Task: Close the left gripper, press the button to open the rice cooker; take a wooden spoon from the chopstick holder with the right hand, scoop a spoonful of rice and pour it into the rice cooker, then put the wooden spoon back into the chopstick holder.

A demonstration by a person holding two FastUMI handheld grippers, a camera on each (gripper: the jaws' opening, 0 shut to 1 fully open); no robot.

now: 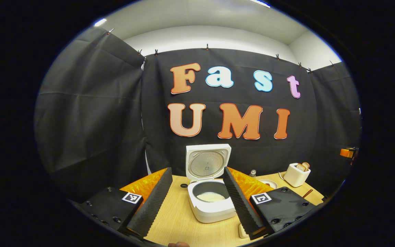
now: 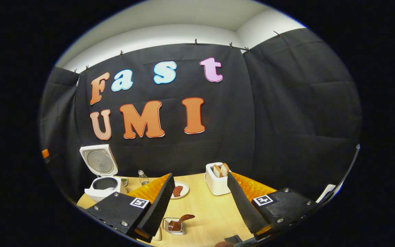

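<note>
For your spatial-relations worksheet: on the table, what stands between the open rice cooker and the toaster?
In the right gripper view, a small clear bottle and a plate of food stand between the rice cooker and the toaster.

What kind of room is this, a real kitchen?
Probably a staged recording booth set up like a kitchen counter: black cloth walls clipped up around a wooden table holding an open rice cooker and a toaster.

A white rice cooker [image 1: 210,206] is being shown on a pale wood-grain surface [image 1: 177,219], beside a cream toaster [image 2: 217,181] and brown wooden spoon [image 2: 180,221].
</note>
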